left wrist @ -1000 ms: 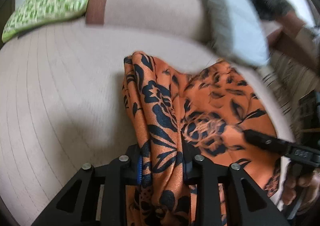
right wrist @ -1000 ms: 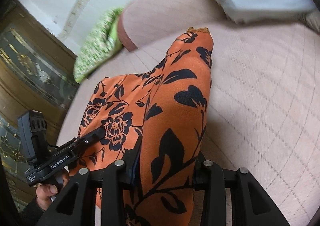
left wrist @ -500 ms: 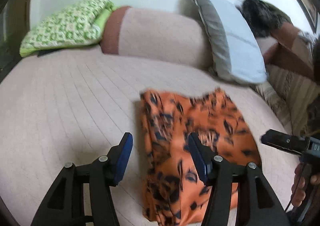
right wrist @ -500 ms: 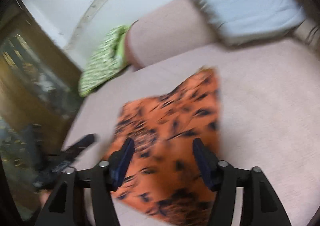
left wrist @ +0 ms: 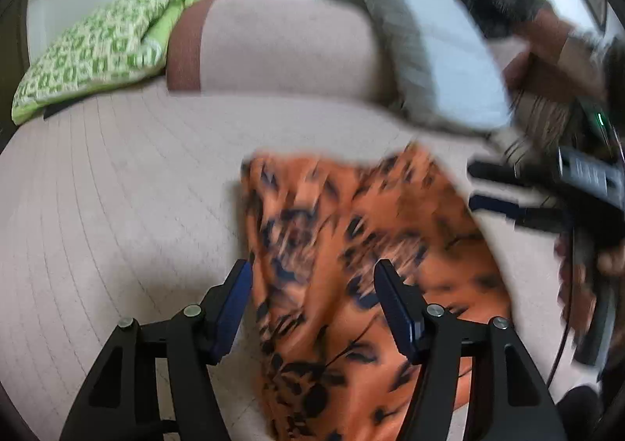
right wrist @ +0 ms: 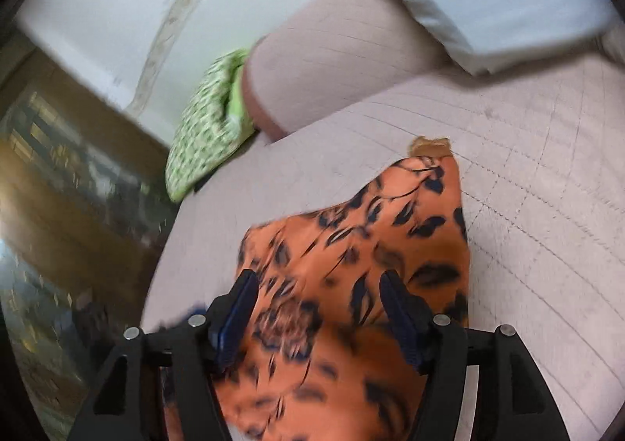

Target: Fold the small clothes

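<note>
Orange floral garment (left wrist: 351, 245) lies spread on the pink bed (left wrist: 117, 206), likely laid flat for the next crease. Left tongs (left wrist: 312, 296) and right tongs (right wrist: 318, 304) both hover over it, jaws apart, holding nothing, seemingly choosing fresh edges.

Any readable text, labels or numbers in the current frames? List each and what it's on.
None readable.
Right gripper body, seen from the left wrist view: pale marks on its side, too blurred to read.
Orange cloth: floral print only, no text.
Green pillow: pattern only, no words.
</note>
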Available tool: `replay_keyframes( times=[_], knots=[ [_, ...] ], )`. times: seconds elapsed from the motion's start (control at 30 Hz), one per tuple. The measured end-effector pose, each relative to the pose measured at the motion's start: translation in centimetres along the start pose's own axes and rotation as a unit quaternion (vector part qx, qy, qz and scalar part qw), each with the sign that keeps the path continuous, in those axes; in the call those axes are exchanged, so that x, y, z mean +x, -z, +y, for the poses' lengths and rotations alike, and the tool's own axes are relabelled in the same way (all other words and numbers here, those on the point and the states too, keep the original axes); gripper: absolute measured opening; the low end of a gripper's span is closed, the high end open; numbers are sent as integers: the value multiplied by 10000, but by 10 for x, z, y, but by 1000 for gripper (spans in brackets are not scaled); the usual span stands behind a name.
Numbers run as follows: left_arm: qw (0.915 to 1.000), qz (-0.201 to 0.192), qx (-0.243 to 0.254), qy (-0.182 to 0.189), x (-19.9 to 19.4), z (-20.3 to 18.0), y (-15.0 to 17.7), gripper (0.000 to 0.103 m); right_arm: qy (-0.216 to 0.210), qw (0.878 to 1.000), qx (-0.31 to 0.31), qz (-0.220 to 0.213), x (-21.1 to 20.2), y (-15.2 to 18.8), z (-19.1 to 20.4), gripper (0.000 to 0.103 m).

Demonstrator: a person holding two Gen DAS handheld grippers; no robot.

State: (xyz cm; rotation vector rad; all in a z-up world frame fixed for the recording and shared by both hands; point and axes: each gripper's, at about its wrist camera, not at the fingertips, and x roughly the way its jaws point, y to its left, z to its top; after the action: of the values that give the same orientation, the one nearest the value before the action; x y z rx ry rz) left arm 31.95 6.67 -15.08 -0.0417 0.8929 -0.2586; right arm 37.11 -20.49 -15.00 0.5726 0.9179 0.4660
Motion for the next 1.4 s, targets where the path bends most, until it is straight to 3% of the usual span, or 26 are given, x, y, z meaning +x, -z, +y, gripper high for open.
replay_keyframes(
  times=[0.07,0.13,0.27,0.33,0.47,0.53,0.6,0.73,0.87,0.97,1.03,1.17,1.27,1.4],
  knots=[
    [9990,405,-30,-165,25,9,13,67,238,9989,356,184,22,-1,-26,70],
    [9992,341,-208,32,23,19,13,68,50,9991,421,52,15,-2,-27,69],
    [10000,-29,-79,-28,-2,18,-9,67,-63,9999,16,-128,3,-17,-6,70],
    [9997,-106,70,192,-14,13,-11,67,-26,9998,86,-173,7,-29,-11,70],
    [9986,206,324,356,-17,0,20,68,-32,9976,691,-32,34,-46,-48,71],
    [9958,592,696,40,1,-8,41,68,-136,9930,1176,7,49,-47,-65,71],
    [9970,475,619,15,-3,-6,49,68,-312,9915,1253,-151,35,-44,-60,71],
    [9989,115,430,119,-25,-1,41,69,-769,9941,748,-126,-17,-9,-23,71],
    [9978,471,471,-28,-7,-1,50,74,-1199,9907,598,240,-46,57,-3,73],
    [9984,532,154,70,-6,5,52,75,-669,9904,842,864,-32,105,-18,76],
    [9986,514,-69,-44,-24,5,45,75,-628,9914,927,673,-47,115,-16,75],
    [9996,-48,-173,-207,-79,-3,49,79,-394,9983,404,-157,-95,135,23,75],
    [9984,-155,-366,-397,-109,-11,58,84,228,9989,-179,-357,-112,169,53,76],
    [9973,-239,-489,-503,-139,-28,82,84,1034,9887,-1021,-361,-139,219,76,76]
  ],
)
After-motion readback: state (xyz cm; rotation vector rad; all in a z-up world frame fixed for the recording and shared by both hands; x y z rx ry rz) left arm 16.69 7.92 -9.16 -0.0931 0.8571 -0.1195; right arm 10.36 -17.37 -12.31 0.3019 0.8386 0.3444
